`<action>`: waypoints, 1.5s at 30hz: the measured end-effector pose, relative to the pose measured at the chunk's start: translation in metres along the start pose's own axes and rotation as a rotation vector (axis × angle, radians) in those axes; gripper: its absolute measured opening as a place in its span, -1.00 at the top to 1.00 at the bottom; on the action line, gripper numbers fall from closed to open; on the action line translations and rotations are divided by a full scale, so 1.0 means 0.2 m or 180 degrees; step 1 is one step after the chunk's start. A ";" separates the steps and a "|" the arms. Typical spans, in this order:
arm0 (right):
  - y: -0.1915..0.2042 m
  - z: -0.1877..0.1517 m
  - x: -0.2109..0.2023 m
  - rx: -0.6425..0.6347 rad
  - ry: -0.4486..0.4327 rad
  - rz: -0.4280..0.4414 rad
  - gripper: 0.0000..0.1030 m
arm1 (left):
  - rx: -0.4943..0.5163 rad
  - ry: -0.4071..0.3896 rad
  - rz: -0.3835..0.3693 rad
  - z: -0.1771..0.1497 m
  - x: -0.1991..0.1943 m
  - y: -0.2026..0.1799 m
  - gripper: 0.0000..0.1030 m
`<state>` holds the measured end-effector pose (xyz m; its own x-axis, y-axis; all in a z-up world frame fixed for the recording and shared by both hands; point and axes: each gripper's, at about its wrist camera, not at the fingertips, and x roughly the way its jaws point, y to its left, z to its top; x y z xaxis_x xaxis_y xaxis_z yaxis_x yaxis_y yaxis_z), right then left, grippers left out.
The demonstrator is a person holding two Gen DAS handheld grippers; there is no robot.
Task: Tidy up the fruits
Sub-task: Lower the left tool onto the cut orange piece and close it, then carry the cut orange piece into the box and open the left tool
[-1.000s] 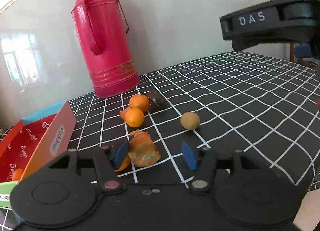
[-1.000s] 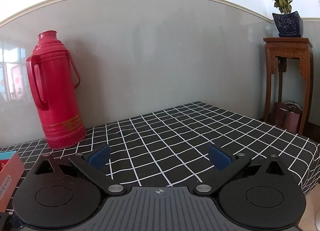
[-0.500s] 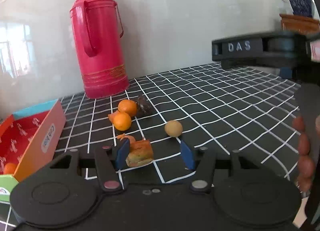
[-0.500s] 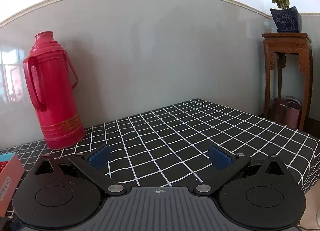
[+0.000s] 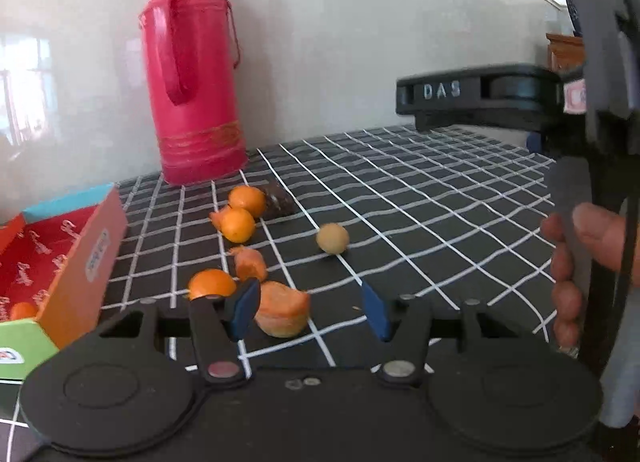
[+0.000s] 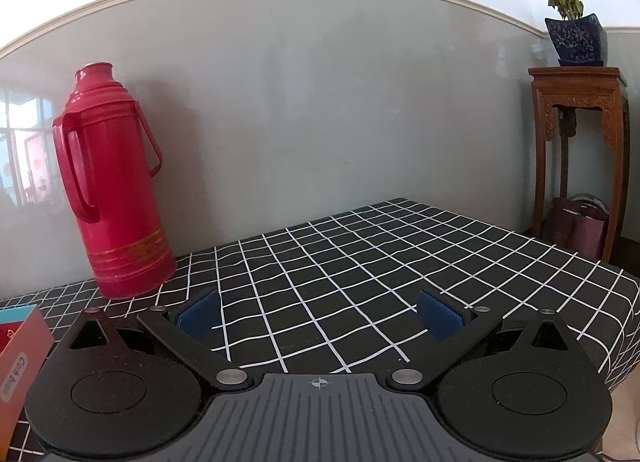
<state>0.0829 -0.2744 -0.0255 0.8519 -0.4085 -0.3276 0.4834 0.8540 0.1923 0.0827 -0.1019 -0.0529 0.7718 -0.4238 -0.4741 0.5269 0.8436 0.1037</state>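
Backing away over the last second, the left gripper (image 5: 308, 312) stood with fingers parted and nothing clamped; the orange piece (image 5: 282, 314) lay on the surface just inside its left finger, so no pick had begun. More fruit lay ahead, the box (image 5: 86, 258) off to the left. The right gripper (image 6: 320, 316) hung wide open over bare checked cloth.

Right tongs (image 6: 319, 316) sitting low in frame, jaws standing wide apart, nothing between blue pads (image 6: 199, 319). Checked counter (image 6: 360, 262) filling centre. Red thermos (image 6: 110, 186) standing upright at left. Box corner (image 6: 20, 346) showing at lower left edge. Potted plant (image 6: 574, 28) resting on wooden stand (image 6: 580, 130), upper right.
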 end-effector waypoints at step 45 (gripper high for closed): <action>0.43 -0.14 -0.01 -0.0403 0.0375 0.1083 -1.00 | -0.1283 0.0151 0.2007 -0.04 -0.10 0.99 0.13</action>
<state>0.1172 -0.1922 -0.0345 0.9269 -0.0613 -0.3702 0.1420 0.9705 0.1951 0.1686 0.0752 -0.0296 0.8632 0.1871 -0.4689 -0.1886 0.9811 0.0444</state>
